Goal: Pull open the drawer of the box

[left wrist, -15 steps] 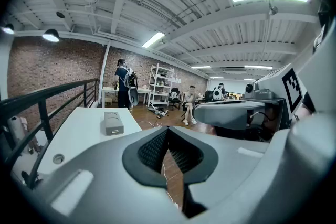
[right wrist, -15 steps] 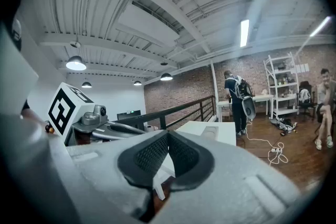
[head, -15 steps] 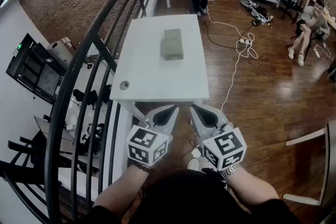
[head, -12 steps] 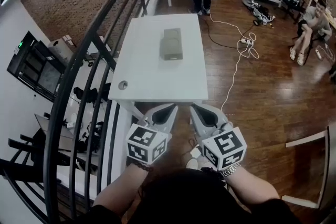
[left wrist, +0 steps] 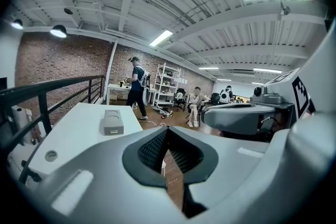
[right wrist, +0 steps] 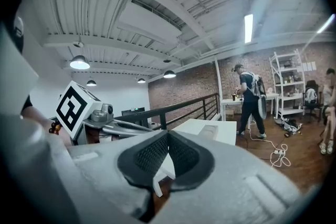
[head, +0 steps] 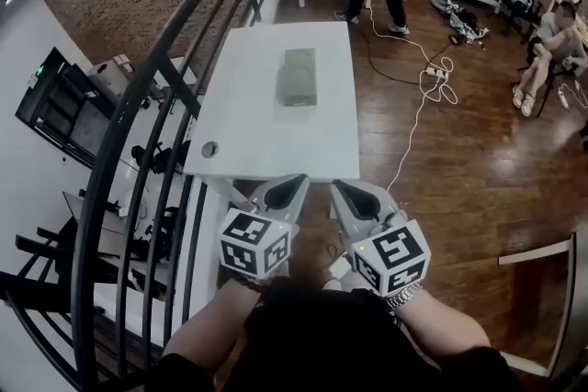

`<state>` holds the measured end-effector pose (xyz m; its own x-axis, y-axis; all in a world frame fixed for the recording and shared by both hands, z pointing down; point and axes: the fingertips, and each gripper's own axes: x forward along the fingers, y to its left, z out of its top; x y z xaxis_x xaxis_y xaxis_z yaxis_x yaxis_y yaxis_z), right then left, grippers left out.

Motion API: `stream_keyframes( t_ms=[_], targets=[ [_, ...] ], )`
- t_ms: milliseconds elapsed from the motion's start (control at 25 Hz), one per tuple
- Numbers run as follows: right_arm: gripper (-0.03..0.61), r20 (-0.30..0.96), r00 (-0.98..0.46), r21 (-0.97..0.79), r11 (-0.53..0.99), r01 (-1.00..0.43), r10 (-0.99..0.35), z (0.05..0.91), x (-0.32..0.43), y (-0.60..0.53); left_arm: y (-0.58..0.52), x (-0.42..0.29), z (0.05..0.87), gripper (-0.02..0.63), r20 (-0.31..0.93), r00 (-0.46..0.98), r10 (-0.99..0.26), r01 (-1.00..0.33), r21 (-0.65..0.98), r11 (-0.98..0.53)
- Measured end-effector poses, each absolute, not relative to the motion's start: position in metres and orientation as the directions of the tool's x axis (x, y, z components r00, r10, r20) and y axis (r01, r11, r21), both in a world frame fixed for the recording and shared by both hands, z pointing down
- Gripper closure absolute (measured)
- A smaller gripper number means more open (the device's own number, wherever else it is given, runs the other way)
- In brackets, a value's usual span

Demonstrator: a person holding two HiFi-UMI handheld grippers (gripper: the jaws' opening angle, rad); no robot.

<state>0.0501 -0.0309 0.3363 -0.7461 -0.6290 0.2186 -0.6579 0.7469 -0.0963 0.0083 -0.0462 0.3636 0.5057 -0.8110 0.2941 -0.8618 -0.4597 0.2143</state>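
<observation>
Nothing of the task looks begun. The box (head: 298, 76) lies flat on the far half of the desk (head: 276, 142), about midway between the desk's left and right edges, and as far as can be judged its drawer is shut, with nothing sticking out past the grey body. The left tool (head: 296, 186) and the right tool (head: 342, 188) hover side by side just short of the desk's near edge, well apart from the box. Each has its jaws together, the ribbed pads meeting at the tips with nothing caught between them. All of the work is therefore left to do: reaching across the desk, taking hold of the drawer front and drawing it out, probably with the other tool steadying the body. The drawer itself is hard to make out. From above only the box's top shows. The left gripper view shows the end facing the desk's near edge with a small pale strip on it, too small to call a handle or a label. In the right gripper view the tool's own body covers most of the box.
</observation>
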Motion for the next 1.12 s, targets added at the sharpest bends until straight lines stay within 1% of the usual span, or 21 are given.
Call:
stream_keyframes(
  t_ms=[280, 720, 920, 1120],
  targets=[
    [0.589, 0.224, -0.744, -0.092, 0.746, -0.66, -0.63, 0.346, 0.046, -0.055, -0.078, 0.001, 0.38, 0.597, 0.301, 0.507, -0.808, -0.856, 0.289, -0.429],
    [0.589, 0.297, -0.709, -0.099, 0.718, -0.689, -0.639, 0.372, 0.024, -0.118, -0.157, -0.034, 0.426, 0.597, 0.317, 0.527, -0.789, -0.793, 0.517, -0.322],
    [0.589, 0.342, -0.688, -0.116, 0.697, -0.707, -0.641, 0.391, 0.016, -0.156, -0.204, -0.047, 0.465, 0.597, 0.329, 0.54, -0.774, -0.718, 0.66, -0.22],
    [0.588, 0.398, -0.659, -0.123, 0.674, -0.728, -0.638, 0.411, 0.006, -0.187, -0.242, -0.056, 0.508, 0.597, 0.339, 0.574, -0.746, -0.6, 0.794, -0.101]
  ],
)
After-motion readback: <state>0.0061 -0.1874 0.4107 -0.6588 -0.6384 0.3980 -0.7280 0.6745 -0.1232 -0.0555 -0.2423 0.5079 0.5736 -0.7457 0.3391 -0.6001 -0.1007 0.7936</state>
